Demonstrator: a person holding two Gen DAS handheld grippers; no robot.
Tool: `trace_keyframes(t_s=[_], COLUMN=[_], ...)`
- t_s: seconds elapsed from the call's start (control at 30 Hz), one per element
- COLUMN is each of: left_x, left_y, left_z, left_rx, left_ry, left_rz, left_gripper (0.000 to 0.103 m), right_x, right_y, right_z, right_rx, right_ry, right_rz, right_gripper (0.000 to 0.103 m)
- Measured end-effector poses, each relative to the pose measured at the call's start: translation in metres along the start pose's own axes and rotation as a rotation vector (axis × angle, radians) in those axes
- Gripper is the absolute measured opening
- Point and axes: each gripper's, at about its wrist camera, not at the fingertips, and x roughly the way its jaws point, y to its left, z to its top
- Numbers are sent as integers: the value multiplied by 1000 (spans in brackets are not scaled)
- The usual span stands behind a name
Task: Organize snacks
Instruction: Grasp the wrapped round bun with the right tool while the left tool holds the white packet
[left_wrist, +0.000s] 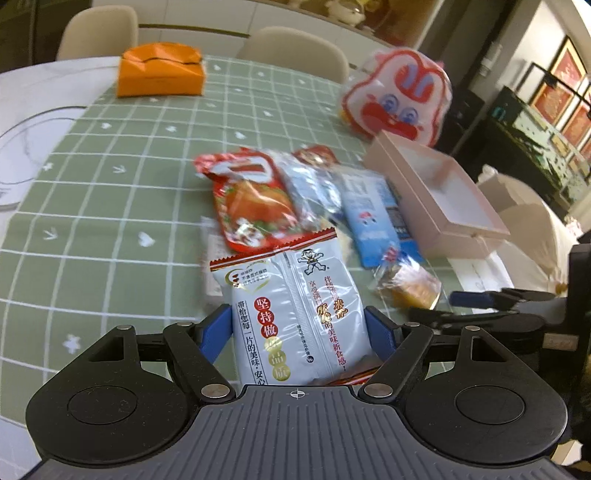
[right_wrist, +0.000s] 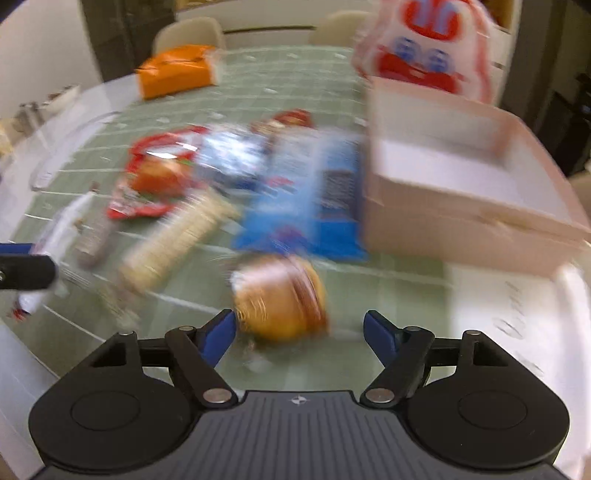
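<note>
Left gripper (left_wrist: 300, 332) clamps white rice-cracker packet (left_wrist: 295, 310), long axis along fingers, lifted left of pink box (left_wrist: 439, 199). Right gripper (right_wrist: 300, 332) part open, empty; wrapped pastry (right_wrist: 282, 299) just ahead, touching left pad, short of box (blurred).

- Cloth (left_wrist: 110, 206): green, white grid.
- Box (left_wrist: 439, 192): pink, white inside.
- Pouch (left_wrist: 160, 70): orange.
- Cracker pack (left_wrist: 295, 314): white, red trim.
- Carton (left_wrist: 373, 218): blue.

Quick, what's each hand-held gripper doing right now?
Left hand-held gripper: closed on the white snack packet.
Right hand-held gripper: open, holding nothing; wrapped golden pastry sits between its fingers.
</note>
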Motion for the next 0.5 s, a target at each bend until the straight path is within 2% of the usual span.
trace_keyframes(t_s=[0.13,0.3,0.4,0.5], left_x=[6,8,9,6], left_y=[-17,-34,-39,-47], left_z=[-7,-22,-32,-38], left_rx=[32,55,20,-9], left_ry=[24,52,48,13], left_rz=[13,12,34,75], left_gripper=[82,82,82,82], right_x=[-7,1,11,19], right_y=[-9,18,28,28], right_z=[0,17,23,26], right_rx=[12,-186,-279,-304], right_ry=[-39,-121,-110,-76], right_rz=[37,24,56,90], right_gripper=[77,77,77,78])
